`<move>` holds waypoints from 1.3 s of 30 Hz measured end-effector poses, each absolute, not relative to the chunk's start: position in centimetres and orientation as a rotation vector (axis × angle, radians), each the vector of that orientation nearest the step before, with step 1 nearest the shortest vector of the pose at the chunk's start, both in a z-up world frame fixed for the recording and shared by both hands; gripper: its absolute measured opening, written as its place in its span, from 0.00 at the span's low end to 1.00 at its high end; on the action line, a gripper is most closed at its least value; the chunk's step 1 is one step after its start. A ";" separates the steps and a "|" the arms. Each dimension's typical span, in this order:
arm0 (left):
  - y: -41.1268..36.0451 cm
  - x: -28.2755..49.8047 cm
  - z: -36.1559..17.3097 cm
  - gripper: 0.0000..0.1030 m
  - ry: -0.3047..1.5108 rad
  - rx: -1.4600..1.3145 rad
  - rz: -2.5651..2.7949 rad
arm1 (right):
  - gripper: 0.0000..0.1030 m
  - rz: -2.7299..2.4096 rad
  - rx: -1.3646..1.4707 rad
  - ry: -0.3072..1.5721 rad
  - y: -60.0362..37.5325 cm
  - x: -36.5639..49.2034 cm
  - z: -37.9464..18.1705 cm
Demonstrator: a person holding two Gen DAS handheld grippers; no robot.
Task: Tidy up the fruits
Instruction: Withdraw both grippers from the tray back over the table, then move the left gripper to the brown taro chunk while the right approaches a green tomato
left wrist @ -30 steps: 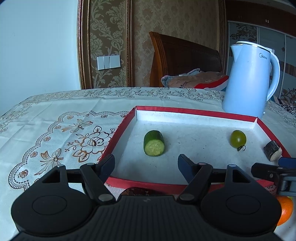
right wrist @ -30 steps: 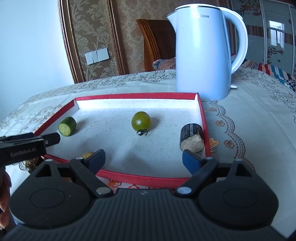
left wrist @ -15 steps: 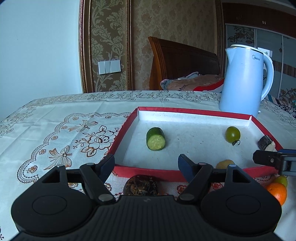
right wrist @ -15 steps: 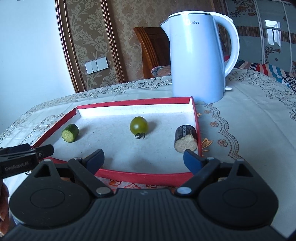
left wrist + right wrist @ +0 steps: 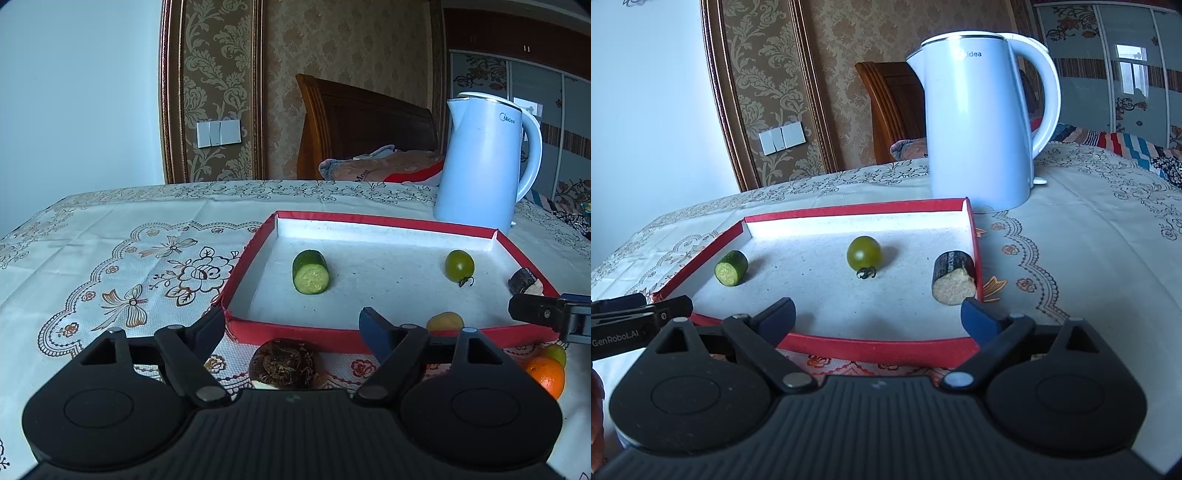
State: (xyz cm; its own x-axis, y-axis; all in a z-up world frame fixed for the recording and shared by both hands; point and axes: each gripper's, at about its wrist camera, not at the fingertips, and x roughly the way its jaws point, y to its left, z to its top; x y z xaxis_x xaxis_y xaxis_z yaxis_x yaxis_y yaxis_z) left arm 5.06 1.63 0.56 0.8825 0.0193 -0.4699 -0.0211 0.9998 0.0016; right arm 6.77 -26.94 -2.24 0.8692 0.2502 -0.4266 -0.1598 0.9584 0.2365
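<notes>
Red-rimmed tray [image 5: 258, 246] holds cucumber piece [image 5: 310, 271] and green tomato [image 5: 459, 264].

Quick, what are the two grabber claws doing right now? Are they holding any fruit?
Left gripper: open, has just been opening, holding nothing.
Right gripper: open, has just been opening, holding nothing.

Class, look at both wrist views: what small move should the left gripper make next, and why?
Probably dip the left gripper onto the brown fruit just below its open, empty jaws: it lies on the tablecloth outside the red tray, where the cucumber piece already sits.
</notes>
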 end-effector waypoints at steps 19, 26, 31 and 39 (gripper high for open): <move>5.0 3.2 0.5 0.77 0.517 -0.129 0.003 | 0.96 0.216 0.184 0.470 -26.7 6.6 -2.3; 4.4 3.4 0.2 0.78 0.539 -0.100 -0.006 | 0.98 0.213 0.162 0.436 -26.8 5.0 -2.1; 4.2 3.6 0.0 0.77 0.555 -0.084 -0.001 | 0.99 0.182 0.159 0.430 -27.4 4.0 -2.3; 5.0 4.0 -0.2 0.78 0.588 -0.133 0.018 | 1.00 0.130 0.378 0.438 -32.5 2.1 -3.9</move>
State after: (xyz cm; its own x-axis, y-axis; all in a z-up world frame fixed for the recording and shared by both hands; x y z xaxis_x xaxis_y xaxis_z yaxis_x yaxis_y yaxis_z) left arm 4.03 5.03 -0.21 0.8321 -0.0211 -0.5542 -0.0545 0.9913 -0.1197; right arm 2.05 -32.51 -3.93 0.8987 0.2029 -0.3888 -0.0421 0.9223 0.3842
